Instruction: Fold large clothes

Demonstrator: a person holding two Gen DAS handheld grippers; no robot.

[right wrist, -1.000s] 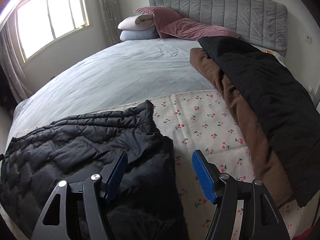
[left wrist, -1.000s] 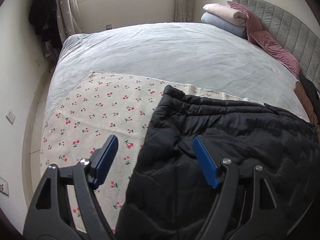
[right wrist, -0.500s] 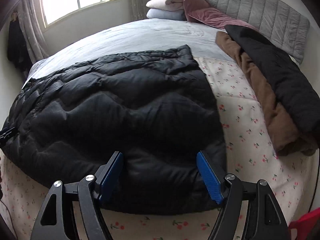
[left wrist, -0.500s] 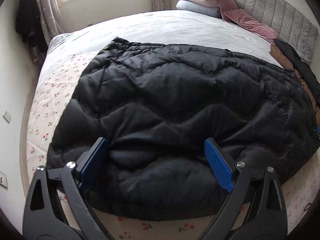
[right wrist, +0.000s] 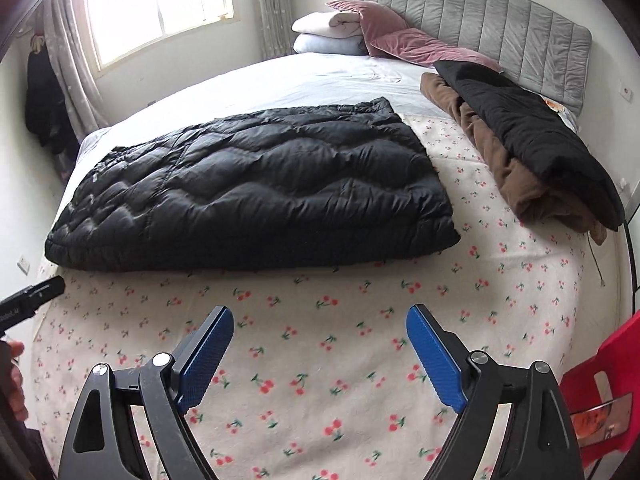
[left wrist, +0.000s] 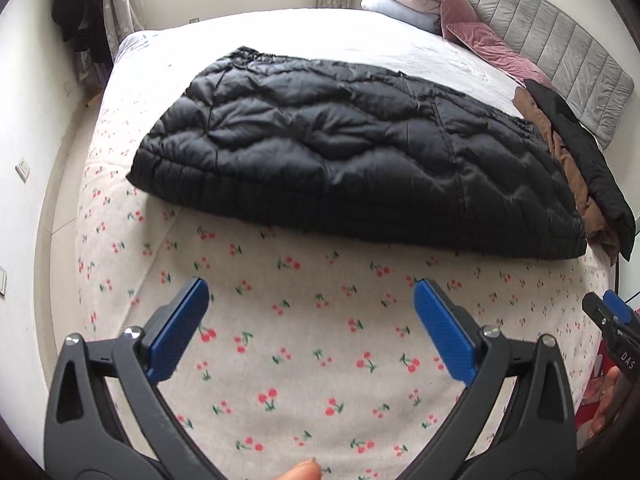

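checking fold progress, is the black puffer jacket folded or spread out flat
Folded: the black puffer jacket lies as a compact, thick rectangle on the cherry-print blanket, no sleeves showing.

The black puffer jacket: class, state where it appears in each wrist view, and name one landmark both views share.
Left wrist: black puffer jacket spans the upper middle, beyond the open left gripper.
Right wrist: it lies centre-left, beyond the open right gripper.
Shared landmark: grey headboard.

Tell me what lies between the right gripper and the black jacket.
Only bare cherry-print blanket separates the right gripper from the black jacket, seen in the right wrist view.
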